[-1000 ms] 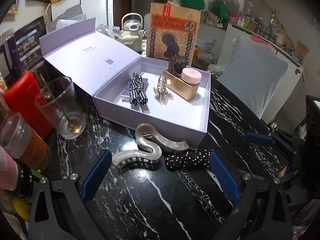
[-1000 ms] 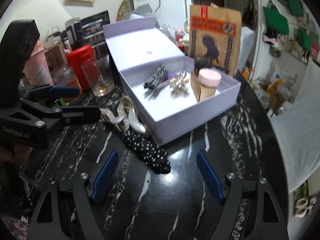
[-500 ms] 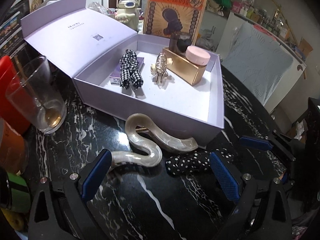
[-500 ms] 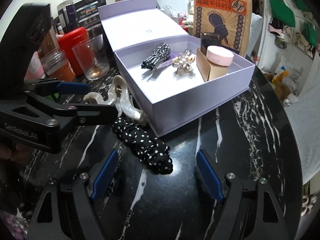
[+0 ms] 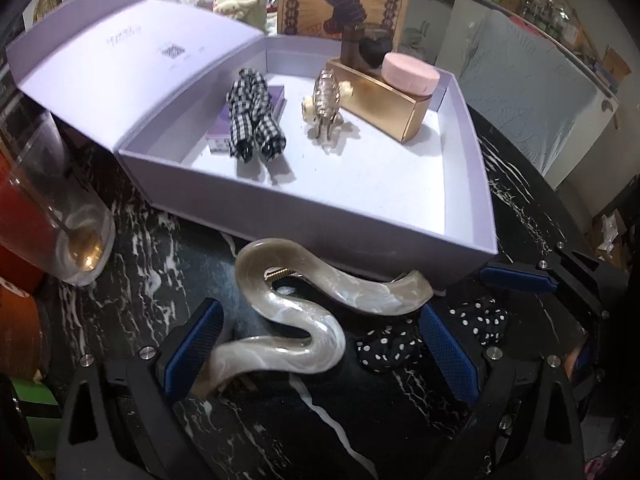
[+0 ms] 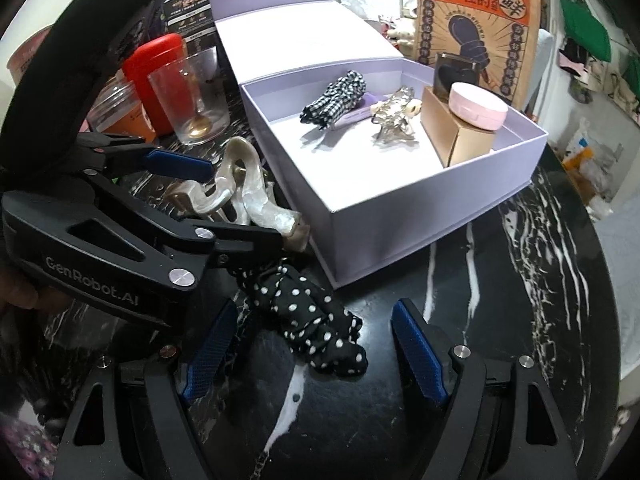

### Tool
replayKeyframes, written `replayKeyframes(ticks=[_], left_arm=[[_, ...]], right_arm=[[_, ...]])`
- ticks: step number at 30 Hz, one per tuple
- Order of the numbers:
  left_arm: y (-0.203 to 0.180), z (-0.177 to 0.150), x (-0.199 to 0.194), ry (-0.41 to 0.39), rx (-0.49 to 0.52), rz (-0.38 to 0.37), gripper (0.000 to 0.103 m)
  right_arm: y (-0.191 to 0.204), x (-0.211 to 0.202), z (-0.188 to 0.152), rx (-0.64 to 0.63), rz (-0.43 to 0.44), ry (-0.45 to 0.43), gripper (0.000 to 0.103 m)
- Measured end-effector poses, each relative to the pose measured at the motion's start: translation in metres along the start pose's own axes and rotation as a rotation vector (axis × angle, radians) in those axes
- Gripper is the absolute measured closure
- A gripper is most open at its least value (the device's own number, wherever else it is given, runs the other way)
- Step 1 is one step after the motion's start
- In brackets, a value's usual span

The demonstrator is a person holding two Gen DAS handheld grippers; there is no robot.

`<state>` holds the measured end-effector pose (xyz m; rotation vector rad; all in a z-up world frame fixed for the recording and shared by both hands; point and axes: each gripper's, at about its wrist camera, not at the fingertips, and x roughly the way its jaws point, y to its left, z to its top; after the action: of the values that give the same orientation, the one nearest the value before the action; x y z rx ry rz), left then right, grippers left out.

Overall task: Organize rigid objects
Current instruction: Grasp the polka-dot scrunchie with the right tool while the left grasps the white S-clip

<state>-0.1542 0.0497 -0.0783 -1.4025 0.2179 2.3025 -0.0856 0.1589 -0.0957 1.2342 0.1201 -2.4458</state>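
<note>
A pearl S-shaped hair claw (image 5: 296,320) lies on the black marble table in front of the lavender box (image 5: 360,220). My left gripper (image 5: 320,340) is open and low over it, one finger on either side. The claw's tail sits close to the left pad (image 5: 200,336). A black polka-dot fabric hair clip (image 6: 308,320) lies between the fingers of my open right gripper (image 6: 312,344), with neither pad touching it. The right wrist view shows the left gripper (image 6: 224,200) around the pearl claw (image 6: 252,196). In the lavender box (image 6: 400,216) are a checked bow (image 5: 252,116), a clear claw clip (image 5: 326,104) and a gold carton (image 5: 380,100) with a pink compact (image 5: 410,74) on it.
A drinking glass with a spoon (image 5: 60,220) stands left of the box, with a red canister (image 6: 156,76) and jars behind it. The box lid (image 5: 120,68) lies open to the left. A printed paper bag (image 6: 476,20) stands behind the box. The table's edge curves away on the right.
Both grippers have come down and forward. The pearl claw now lies between the left fingers, and the polka-dot clip between the right ones. Nothing on the table has moved.
</note>
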Motion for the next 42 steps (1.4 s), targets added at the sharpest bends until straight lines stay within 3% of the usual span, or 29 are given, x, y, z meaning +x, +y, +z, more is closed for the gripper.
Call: replayKeyframes(ticks=[2,7,15,20,22,24,30,35,42], left_arm=[[0.005,0.0,0.003,0.007,-0.026,-0.028,0.003],[0.01,-0.004,0.003,0.006,-0.047,-0.046,0.003],[0.009,-0.012,-0.002,-0.001,-0.063,-0.067,0.003],[0.007,-0.013,-0.001,-0.006,-0.073,-0.054,0.004],[0.006,-0.014,-0.001,-0.006,-0.086,-0.032,0.012],[0.008,-0.016,0.001,-0.003,-0.105,-0.001,0.028],[0.006,-0.025,-0.002,-0.022,-0.106,0.074,0.049],[0.004,-0.033,-0.006,-0.022,-0.11,0.02,0.049],[-0.006,-0.048,-0.011,-0.006,-0.101,0.037,0.049]], right_arm=[[0.001,-0.001,0.0,-0.006,-0.009,-0.006,0.03],[0.0,-0.003,-0.002,-0.016,-0.027,-0.011,0.06],[-0.001,-0.015,-0.015,-0.021,-0.054,0.003,0.075],[-0.011,-0.026,-0.029,0.007,-0.103,0.009,0.076],[-0.016,-0.031,-0.034,0.033,-0.119,0.01,0.076],[-0.025,-0.038,-0.04,0.069,-0.133,0.009,0.076],[-0.035,-0.047,-0.049,0.137,-0.152,-0.001,0.076],[-0.035,-0.051,-0.05,0.139,-0.147,-0.003,0.076],[-0.031,-0.051,-0.054,0.122,-0.135,0.005,0.076]])
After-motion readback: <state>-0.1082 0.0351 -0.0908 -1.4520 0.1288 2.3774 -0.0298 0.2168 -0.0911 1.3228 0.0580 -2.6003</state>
